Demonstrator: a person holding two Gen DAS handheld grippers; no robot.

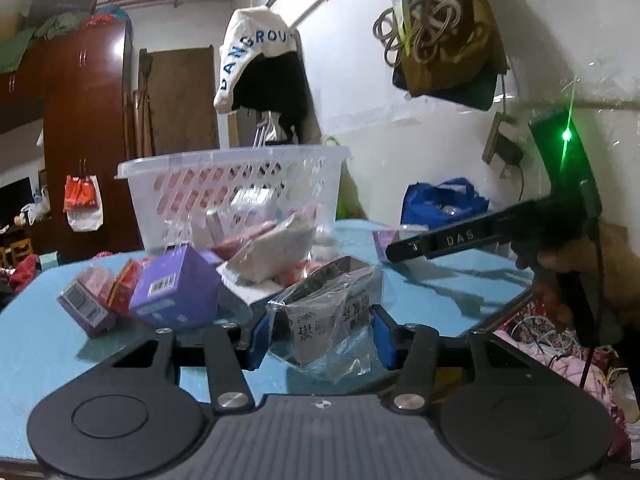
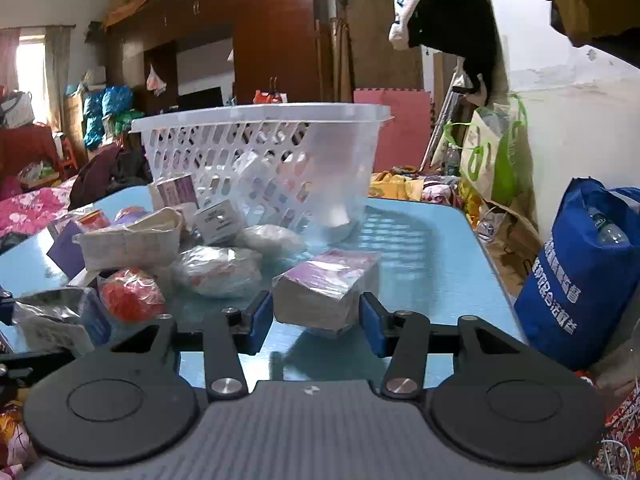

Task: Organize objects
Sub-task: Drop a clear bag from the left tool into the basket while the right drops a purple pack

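My left fingers (image 1: 320, 340) clamp a clear-bagged packet (image 1: 324, 320) near the counter's (image 1: 40, 336) front edge; my right fingers (image 2: 316, 320) pinch a wrapped purple-topped pack (image 2: 328, 292). The white basket (image 2: 264, 152) sits at the far edge, bare counter to its right. Only the right view shows the blue bag (image 2: 580, 276) off the counter's right edge.

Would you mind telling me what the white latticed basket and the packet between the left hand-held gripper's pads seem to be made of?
The white latticed basket looks like moulded plastic, semi-gloss and slightly translucent: things inside show faintly through its wall. The packet seems wrapped in thin clear plastic film, glossy and crinkled, with a printed label showing through; its dark contents cannot be identified.
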